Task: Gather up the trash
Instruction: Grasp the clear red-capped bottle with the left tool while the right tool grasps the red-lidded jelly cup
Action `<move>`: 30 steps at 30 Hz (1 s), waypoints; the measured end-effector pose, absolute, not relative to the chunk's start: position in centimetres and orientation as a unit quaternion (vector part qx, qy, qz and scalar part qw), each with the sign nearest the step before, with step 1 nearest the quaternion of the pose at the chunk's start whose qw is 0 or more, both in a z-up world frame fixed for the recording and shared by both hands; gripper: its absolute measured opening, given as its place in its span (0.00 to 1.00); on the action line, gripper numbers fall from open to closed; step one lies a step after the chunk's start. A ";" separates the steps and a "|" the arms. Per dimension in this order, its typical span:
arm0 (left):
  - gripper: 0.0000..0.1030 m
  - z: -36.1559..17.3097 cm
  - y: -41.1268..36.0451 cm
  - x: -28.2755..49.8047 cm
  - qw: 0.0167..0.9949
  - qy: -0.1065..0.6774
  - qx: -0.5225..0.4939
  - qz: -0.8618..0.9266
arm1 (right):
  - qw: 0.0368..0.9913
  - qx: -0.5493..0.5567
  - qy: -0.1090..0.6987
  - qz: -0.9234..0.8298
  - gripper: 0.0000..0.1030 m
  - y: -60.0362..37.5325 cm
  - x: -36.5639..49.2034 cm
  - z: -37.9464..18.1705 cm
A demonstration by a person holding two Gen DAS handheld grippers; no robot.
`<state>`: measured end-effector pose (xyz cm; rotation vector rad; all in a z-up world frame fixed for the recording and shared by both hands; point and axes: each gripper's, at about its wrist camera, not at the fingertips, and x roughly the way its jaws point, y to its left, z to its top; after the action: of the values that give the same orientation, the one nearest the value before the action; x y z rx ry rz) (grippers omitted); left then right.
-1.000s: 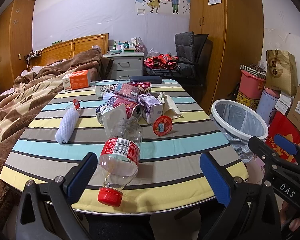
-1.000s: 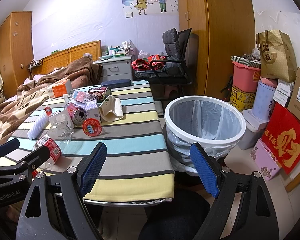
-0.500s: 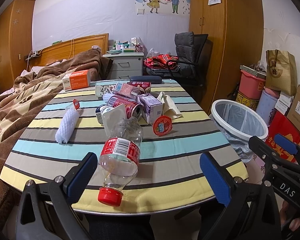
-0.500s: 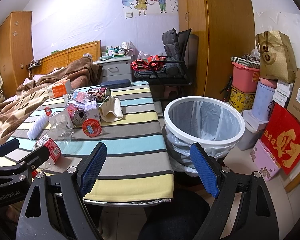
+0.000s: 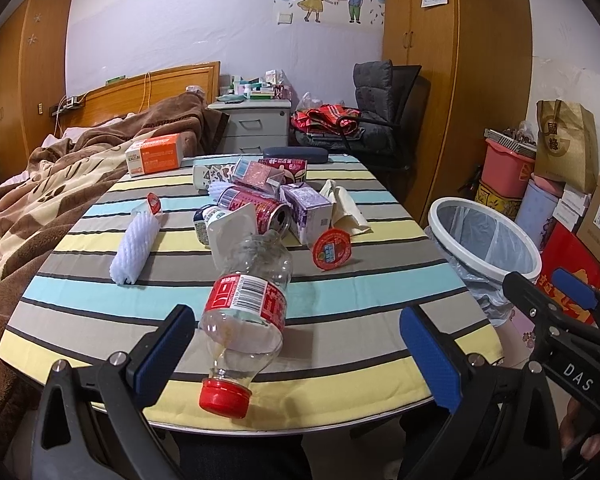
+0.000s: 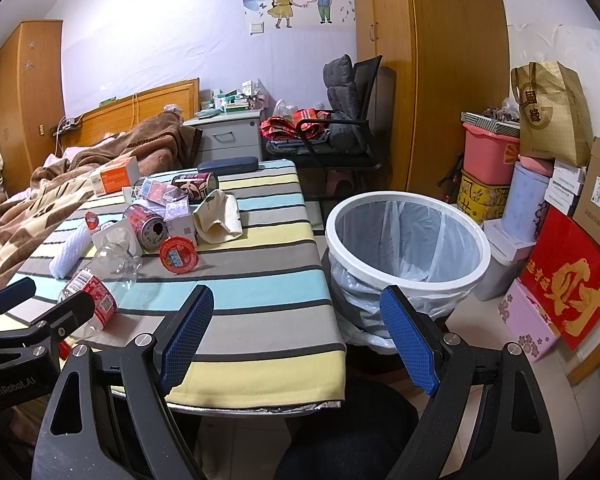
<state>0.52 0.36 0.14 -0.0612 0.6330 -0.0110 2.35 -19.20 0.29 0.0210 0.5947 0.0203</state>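
Lying on its side near the front edge of the striped table (image 5: 100, 312), the clear crumpled bottle (image 5: 246, 308) points its red cap toward you. Your left gripper (image 5: 296, 348) is spread wide around it, blue ribbed pads not touching the plastic. Beyond the bottle sit a dented red can (image 5: 260, 212), a round red lid (image 5: 332, 249), a purple carton (image 5: 310, 216) and a white foam net sleeve (image 5: 136, 250). Right of the bottle, off the table, stands the white-rimmed, plastic-lined bin (image 6: 408, 248); your right gripper (image 6: 296, 344) hangs released before it.
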 end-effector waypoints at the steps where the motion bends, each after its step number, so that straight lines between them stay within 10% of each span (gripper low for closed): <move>1: 1.00 0.0 0.5 0.6 0.950 0.312 -0.030 -0.005 | 0.956 0.010 0.293 0.011 0.84 -19.1 2.5 0.2; 30: 0.90 -5.7 6.6 7.0 0.906 0.414 -0.084 -0.024 | 0.925 -0.012 0.347 0.152 0.84 -13.0 11.4 -2.6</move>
<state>7.02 6.62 -5.70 -0.1743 0.8550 -0.0486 11.44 -13.02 -2.64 -0.0245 0.7118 0.3112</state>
